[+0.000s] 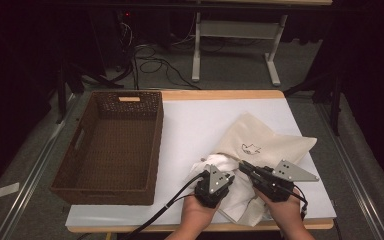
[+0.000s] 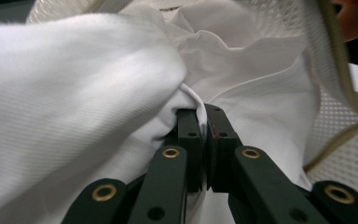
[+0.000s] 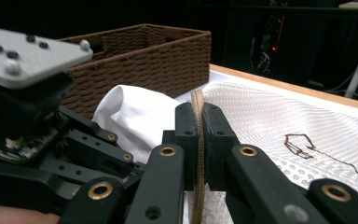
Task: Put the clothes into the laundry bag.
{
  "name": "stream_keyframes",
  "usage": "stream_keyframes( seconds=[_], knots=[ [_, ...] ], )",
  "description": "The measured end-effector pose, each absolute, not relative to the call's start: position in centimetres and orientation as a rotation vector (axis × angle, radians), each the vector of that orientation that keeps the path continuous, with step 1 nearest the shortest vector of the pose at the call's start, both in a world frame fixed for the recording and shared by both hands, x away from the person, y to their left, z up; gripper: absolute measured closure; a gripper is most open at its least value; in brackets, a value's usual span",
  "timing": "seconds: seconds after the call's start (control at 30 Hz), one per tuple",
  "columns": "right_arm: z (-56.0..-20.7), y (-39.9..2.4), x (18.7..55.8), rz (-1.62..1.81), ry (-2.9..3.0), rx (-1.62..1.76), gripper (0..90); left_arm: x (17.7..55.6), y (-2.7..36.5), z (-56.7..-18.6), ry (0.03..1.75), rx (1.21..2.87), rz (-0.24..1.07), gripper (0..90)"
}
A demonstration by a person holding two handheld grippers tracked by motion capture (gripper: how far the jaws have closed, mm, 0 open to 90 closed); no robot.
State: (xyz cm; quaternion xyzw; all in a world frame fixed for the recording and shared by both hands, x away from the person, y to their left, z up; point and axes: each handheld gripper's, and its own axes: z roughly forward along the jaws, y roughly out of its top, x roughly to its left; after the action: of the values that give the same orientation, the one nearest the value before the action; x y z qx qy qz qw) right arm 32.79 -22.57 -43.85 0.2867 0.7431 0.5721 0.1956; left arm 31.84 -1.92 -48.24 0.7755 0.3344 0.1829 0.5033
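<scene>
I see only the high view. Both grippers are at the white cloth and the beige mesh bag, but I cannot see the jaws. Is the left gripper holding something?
Observer: Yes. In the left gripper view the left gripper is shut on a fold of the white cloth.
Operator: And the right one?
Observer: The right gripper is shut on the tan edge band of the mesh bag, seen in the right gripper view.
Operator: Is the bag's mouth open?
Observer: In the left gripper view, mesh rises above and to the right of the cloth, so the cloth seems partly inside.
</scene>
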Motion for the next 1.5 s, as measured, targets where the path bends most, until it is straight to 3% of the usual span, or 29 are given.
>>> stream_keyframes(
  seconds=[0.3,0.33,0.37,0.5,0.67,0.93,1.23,1.4,1.5],
  knots=[
    [-44.4,-23.5,33.2,1.582,2.074,0.844,87.5,34.0,-4.0,-50.2,0.813,1.863,0.384,83.0],
    [-44.4,-23.7,33.3,1.586,2.074,0.848,87.4,33.8,-4.0,-50.1,0.802,1.86,0.377,78.9],
    [-44.5,-23.8,33.3,1.583,2.077,0.856,87.4,33.6,-3.9,-50.0,0.789,1.863,0.371,67.3],
    [-44.7,-23.9,33.2,1.568,2.082,0.863,87.3,32.3,-2.6,-49.2,0.729,1.885,0.348,48.2],
    [-44.6,-23.9,33.0,1.55,2.085,0.847,87.1,29.9,0.7,-48.5,0.714,1.882,0.394,37.2],
    [-44.8,-23.9,33.0,1.54,2.084,0.861,86.9,28.7,5.4,-49.4,0.798,1.821,0.398,40.6],
    [-44.9,-24.3,33.0,1.553,2.079,0.874,86.9,28.7,6.6,-48.3,0.854,1.772,0.491,40.2],
    [-44.8,-24.3,32.9,1.548,2.081,0.872,86.9,29.6,7.1,-49.4,0.935,1.774,0.47,40.0],
    [-44.8,-24.3,32.9,1.549,2.08,0.874,86.9,30.1,7.2,-49.9,0.963,1.779,0.442,51.6]
  ],
)
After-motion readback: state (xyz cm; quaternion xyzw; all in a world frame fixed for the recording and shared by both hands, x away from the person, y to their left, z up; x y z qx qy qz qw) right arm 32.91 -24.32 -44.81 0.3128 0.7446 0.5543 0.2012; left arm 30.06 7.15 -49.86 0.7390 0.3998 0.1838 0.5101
